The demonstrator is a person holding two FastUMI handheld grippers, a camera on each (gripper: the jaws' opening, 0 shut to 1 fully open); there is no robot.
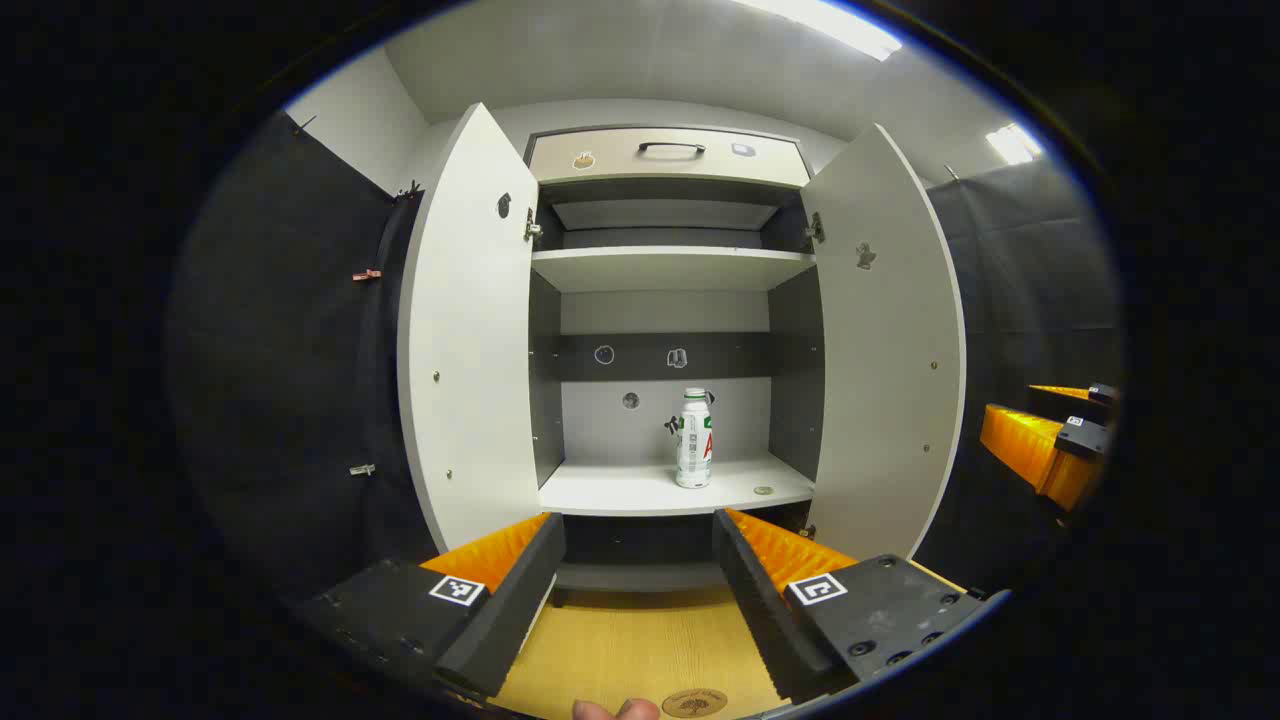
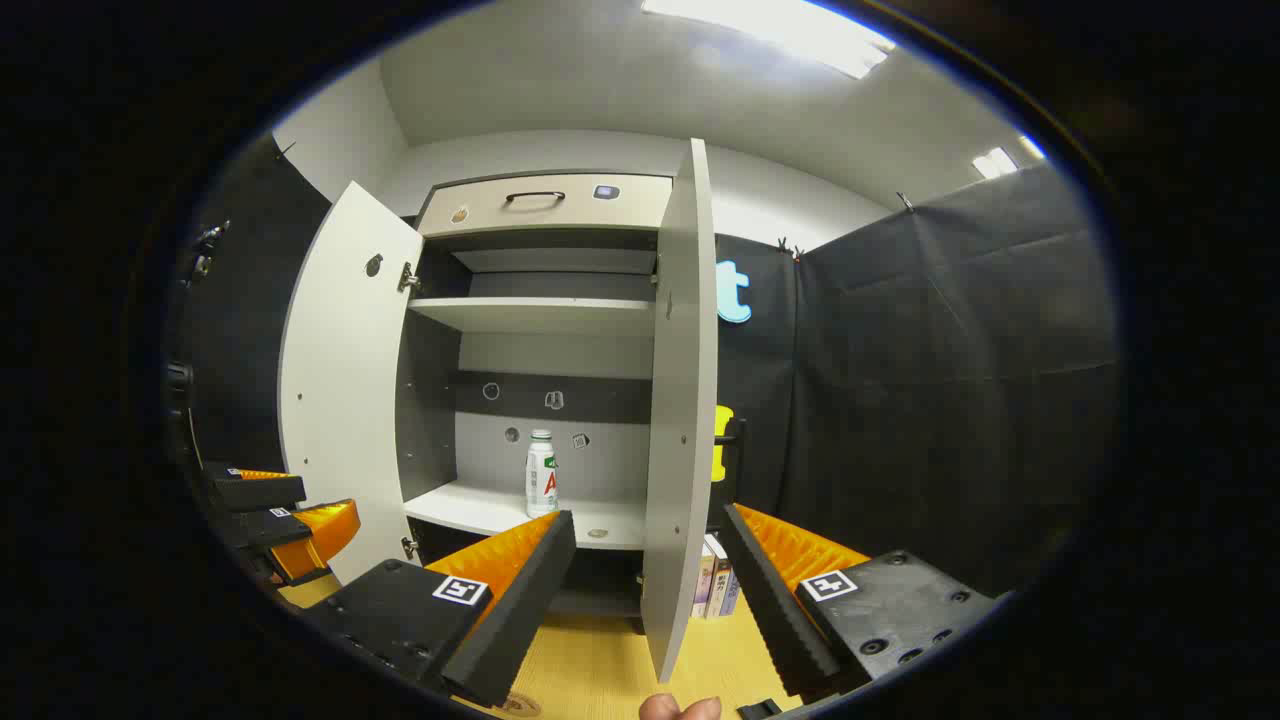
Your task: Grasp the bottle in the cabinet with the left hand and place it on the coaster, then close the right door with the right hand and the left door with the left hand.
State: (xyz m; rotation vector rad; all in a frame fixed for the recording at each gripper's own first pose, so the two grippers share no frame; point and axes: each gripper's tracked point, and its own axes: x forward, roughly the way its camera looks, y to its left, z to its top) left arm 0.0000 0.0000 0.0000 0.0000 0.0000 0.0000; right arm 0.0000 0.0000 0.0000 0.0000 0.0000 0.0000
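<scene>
**A:** Starting at the left: the left door (image 1: 465,330) hangs wide open. My left gripper (image 1: 640,590) is held level over the counter (image 1: 620,650), well short of the cabinet, jaws spread and empty, aimed at the bottle (image 1: 693,440). It stands upright on the lower shelf (image 1: 650,492).

**B:** How will it handle?

**A:** I judge it light, stiff plastic, a bit slick and easily tipped, so I'd take it around the middle of the body. The right door (image 2: 680,400) is edge-on ahead of my right gripper (image 2: 645,590), which is also parted, holding nothing.
</scene>
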